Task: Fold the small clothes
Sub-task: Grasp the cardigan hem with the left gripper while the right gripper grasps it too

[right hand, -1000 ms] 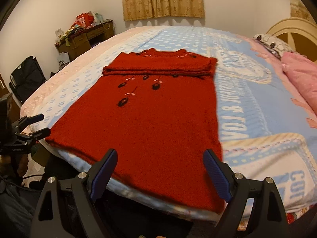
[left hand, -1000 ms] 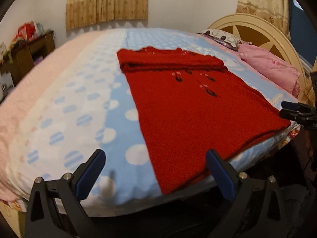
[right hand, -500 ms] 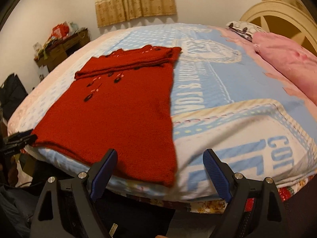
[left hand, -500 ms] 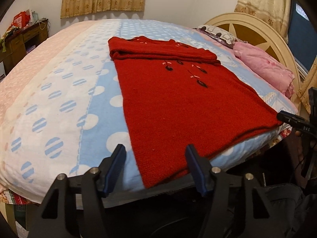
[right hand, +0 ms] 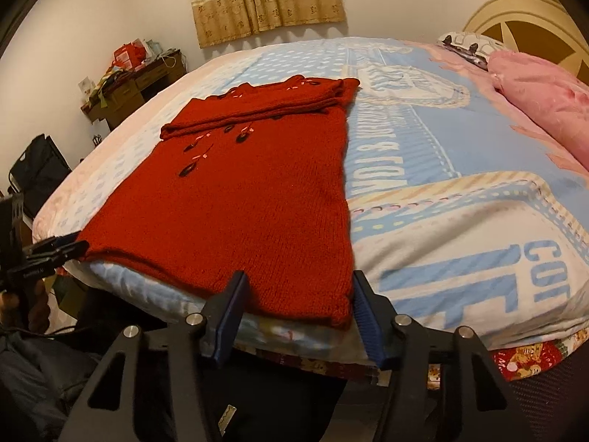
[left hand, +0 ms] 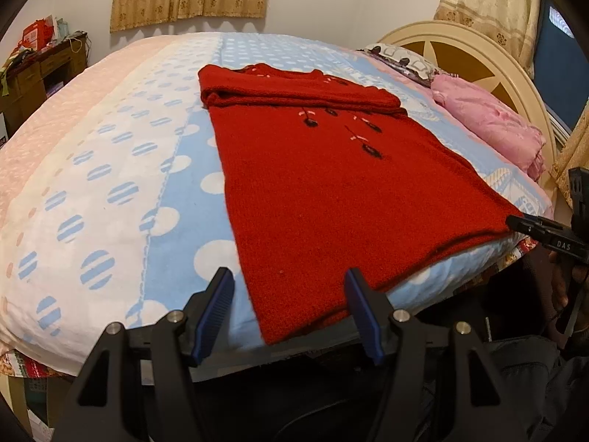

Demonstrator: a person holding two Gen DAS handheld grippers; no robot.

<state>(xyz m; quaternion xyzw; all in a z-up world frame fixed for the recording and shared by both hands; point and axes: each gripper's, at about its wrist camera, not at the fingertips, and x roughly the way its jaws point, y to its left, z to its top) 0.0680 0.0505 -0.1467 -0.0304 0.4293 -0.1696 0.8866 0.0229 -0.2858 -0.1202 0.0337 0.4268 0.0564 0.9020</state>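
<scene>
A red knit sweater (left hand: pixel 331 184) lies flat on the bed, its sleeves folded across the top, hem at the near edge. It also shows in the right wrist view (right hand: pixel 250 199). My left gripper (left hand: pixel 287 305) is open, its blue pads either side of the hem's left corner, not touching it. My right gripper (right hand: pixel 298 309) is open, its pads either side of the hem's right corner. Each gripper also shows from the side in the other view, the right one (left hand: pixel 530 226) and the left one (right hand: pixel 55 248), at the sweater's far corners.
The bed has a blue and white dotted cover (left hand: pixel 110 184) with printed lettering (right hand: pixel 423 169). A pink folded quilt (left hand: pixel 489 125) and a cream headboard (left hand: pixel 478 48) are at the right. A cluttered wooden desk (right hand: pixel 136 84) stands by the wall, a black chair (right hand: pixel 36 173) near it.
Both grippers have narrowed their jaws and moved in toward the sweater's bottom corners. The right gripper swung so that the hem corner now sits between its pads.
</scene>
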